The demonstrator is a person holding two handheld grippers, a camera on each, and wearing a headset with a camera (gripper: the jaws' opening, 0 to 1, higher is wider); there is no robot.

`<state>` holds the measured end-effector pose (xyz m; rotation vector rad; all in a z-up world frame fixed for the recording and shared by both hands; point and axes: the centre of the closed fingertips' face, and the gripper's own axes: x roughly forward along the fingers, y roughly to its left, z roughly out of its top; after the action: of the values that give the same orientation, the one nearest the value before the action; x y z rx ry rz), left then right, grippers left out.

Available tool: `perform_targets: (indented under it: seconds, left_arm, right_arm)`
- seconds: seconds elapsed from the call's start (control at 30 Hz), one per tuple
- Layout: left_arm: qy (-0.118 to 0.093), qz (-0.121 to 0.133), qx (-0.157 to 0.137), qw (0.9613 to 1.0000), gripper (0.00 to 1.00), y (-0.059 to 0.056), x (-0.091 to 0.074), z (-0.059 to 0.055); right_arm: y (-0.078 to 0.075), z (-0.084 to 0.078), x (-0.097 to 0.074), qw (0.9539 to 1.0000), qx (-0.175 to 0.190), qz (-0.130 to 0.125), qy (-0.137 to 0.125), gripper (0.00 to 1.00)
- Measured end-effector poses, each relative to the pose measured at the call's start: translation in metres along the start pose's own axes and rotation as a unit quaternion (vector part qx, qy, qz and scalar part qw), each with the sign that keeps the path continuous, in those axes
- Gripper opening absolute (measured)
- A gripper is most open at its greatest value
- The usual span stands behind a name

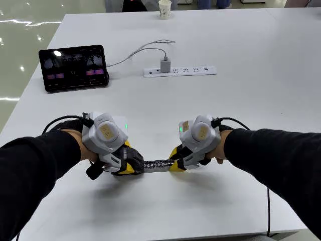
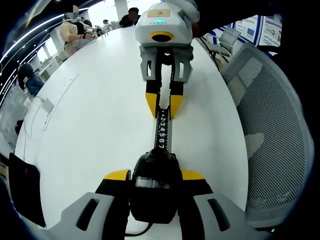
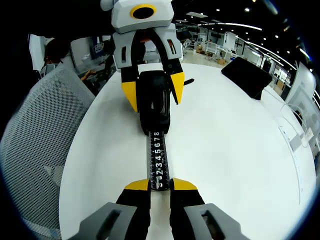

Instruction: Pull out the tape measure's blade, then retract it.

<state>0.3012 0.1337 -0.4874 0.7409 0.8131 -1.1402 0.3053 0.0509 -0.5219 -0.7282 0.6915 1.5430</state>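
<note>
— Where is the tape measure [image 2: 155, 197]?
— Between the closed jaws of your left tool [image 2: 155, 176], resting on the worktop [image 2: 100, 125].
— And its blade [image 3: 158, 155]?
— A short length out, straight ahead; your right tool [image 3: 160, 186] pinches its tip.

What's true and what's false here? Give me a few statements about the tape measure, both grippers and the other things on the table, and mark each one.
1. The left gripper is clamped on the black tape measure case. True.
2. The blade is fully wound in. False: a short numbered stretch of blade runs out between the grippers.
3. The right gripper pinches the blade's free end. True.
4. The tablet's screen is dark. False: the tablet is lit and shows pictures.
5. A charger is plugged into the power strip. True.
6. The paper cup lies tipped over beside the grippers. False: the paper cup stands upright at the table's far edge.
</note>
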Motion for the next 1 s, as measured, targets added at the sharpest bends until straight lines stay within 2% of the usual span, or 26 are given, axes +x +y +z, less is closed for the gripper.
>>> perform_targets:
  seconds: [1.0]
  left_arm:
    - [-0.003, 0.000, 0.002, 1.0000, 0.31, 0.000, 0.001, -0.001]
  right_arm:
    - [-0.002, -0.023, -0.015, 0.9999, 0.010, -0.004, 0.010, 0.10]
